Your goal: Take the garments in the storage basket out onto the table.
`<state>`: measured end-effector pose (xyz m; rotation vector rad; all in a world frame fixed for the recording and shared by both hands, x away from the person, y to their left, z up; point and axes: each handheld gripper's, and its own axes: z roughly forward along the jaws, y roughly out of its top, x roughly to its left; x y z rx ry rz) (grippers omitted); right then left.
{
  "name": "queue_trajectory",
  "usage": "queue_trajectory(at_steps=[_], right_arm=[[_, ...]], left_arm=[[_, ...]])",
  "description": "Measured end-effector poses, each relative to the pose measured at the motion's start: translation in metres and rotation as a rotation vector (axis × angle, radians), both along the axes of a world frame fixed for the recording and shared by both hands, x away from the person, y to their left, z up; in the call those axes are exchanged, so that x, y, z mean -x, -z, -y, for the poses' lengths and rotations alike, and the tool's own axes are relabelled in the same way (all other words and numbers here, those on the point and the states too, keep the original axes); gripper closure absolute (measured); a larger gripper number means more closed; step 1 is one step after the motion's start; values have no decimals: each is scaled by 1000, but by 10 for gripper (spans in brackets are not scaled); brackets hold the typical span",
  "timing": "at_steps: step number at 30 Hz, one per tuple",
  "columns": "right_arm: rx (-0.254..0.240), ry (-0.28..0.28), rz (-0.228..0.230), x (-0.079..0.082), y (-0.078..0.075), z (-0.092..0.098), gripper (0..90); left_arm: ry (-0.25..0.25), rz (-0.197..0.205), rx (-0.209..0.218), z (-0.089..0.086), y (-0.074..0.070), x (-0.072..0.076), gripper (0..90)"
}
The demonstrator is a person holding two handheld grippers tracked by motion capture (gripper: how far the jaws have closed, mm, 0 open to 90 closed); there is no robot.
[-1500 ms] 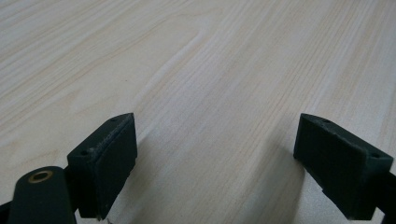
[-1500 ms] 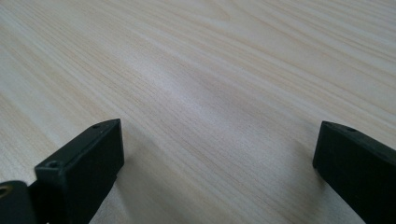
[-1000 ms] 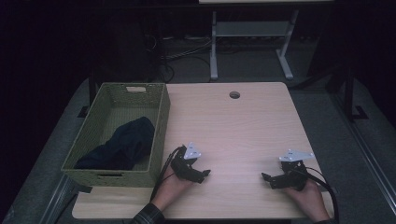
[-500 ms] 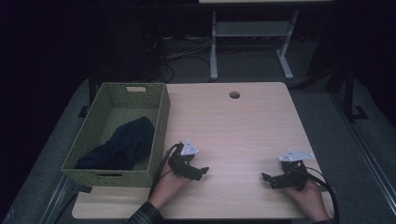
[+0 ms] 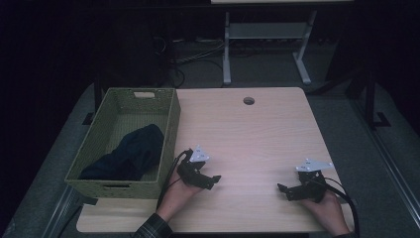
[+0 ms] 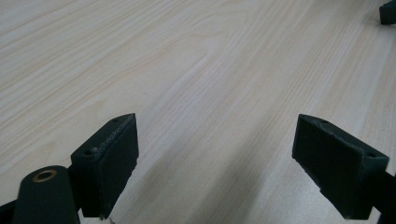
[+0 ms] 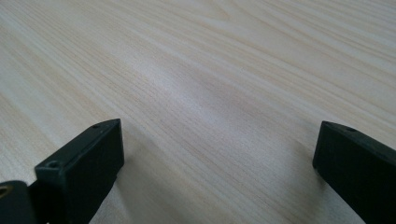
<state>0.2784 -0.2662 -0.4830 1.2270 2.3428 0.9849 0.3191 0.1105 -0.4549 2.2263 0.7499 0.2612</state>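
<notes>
On the desk (image 5: 247, 134) near its front edge, my left tool (image 5: 210, 181) and right tool (image 5: 286, 190) rest well apart, both released, jaws spread over bare wood. Nearest thing: dark cloth (image 5: 130, 154) lying inside the green basket (image 5: 168, 130) just left of my left tool.

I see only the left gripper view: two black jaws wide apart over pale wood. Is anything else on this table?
Observer: Yes. In the high view a green woven basket stands at the table's left edge, beside the left gripper.
Operator: Is the basket empty?
Observer: No, a dark blue cloth lies crumpled inside it.
Operator: And where is the right gripper?
Observer: The right gripper rests low over the table near its front right corner. Its own view shows its jaws wide apart, with bare wood between them.
</notes>
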Motion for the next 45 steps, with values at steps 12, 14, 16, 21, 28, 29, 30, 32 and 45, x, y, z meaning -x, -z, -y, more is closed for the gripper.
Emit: queue_trajectory(at_steps=[12,14,16,21,28,29,30,32,45], right_arm=[[0,-1,1,0,0,0,15],[0,-1,1,0,0,0,15],[0,-1,1,0,0,0,15],[0,0,1,0,0,0,15],[0,0,1,0,0,0,15],[0,-1,1,0,0,0,15],[0,0,1,0,0,0,15],[0,1,0,0,0,0,15],[-1,0,1,0,0,0,15]], left_arm=[[14,9,5,0,-11,-1,143],[15,10,7,0,-12,-2,143],[19,8,11,-1,-13,-2,143],[25,2,17,-1,-17,-2,143],[35,-2,18,0,-22,-1,143],[39,2,14,-1,-23,-2,143],[37,3,18,-1,-24,-1,143],[41,1,24,-2,-27,-2,143],[59,-7,17,0,-35,-2,143]])
